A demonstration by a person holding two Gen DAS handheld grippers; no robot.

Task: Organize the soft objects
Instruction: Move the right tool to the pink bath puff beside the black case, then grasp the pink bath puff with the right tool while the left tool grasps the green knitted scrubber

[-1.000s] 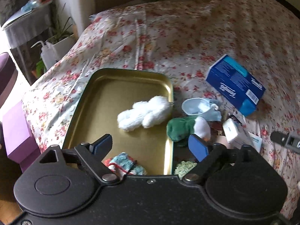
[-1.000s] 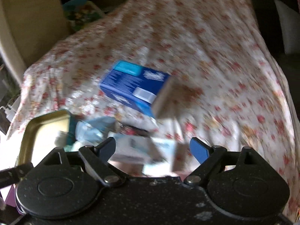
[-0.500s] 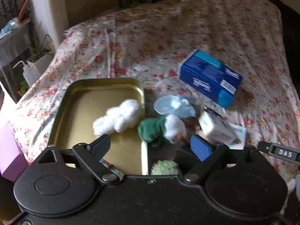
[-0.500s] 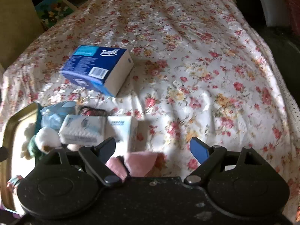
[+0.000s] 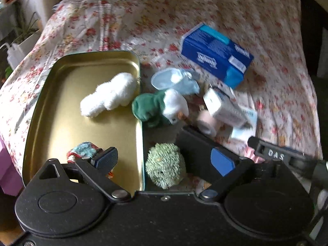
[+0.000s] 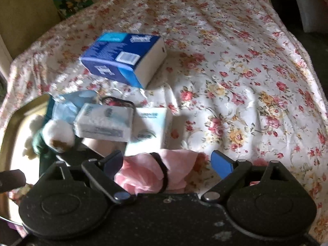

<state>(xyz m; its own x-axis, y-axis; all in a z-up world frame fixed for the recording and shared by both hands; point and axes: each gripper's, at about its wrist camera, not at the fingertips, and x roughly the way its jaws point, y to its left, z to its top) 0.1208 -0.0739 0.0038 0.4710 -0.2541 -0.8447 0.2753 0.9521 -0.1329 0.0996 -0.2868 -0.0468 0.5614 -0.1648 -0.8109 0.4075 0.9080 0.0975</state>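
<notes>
A gold metal tray (image 5: 61,110) lies on the flowered bed and holds a white fluffy toy (image 5: 109,94) and a small knitted piece (image 5: 83,152). A green and white plush (image 5: 157,107) leans on the tray's right rim. A green fuzzy ball (image 5: 165,165) lies beside the tray, between the fingers of my open, empty left gripper (image 5: 164,160). My right gripper (image 6: 170,162) is open over a pink cloth bundle with a black band (image 6: 155,170). The plush (image 6: 58,133) and the tray (image 6: 18,114) show at the left of the right wrist view.
A blue tissue box (image 6: 125,58) lies further back, also in the left wrist view (image 5: 216,54). Small tissue packs (image 6: 104,121), a light blue plastic bag (image 5: 174,80) and a pink tape roll (image 5: 207,121) crowd the bed beside the tray. The bed's edge drops off at left.
Both grippers have moved in lower and closer to the pile. The green fuzzy ball now sits between the left fingers, and the pink bundle has come between the right fingers.
</notes>
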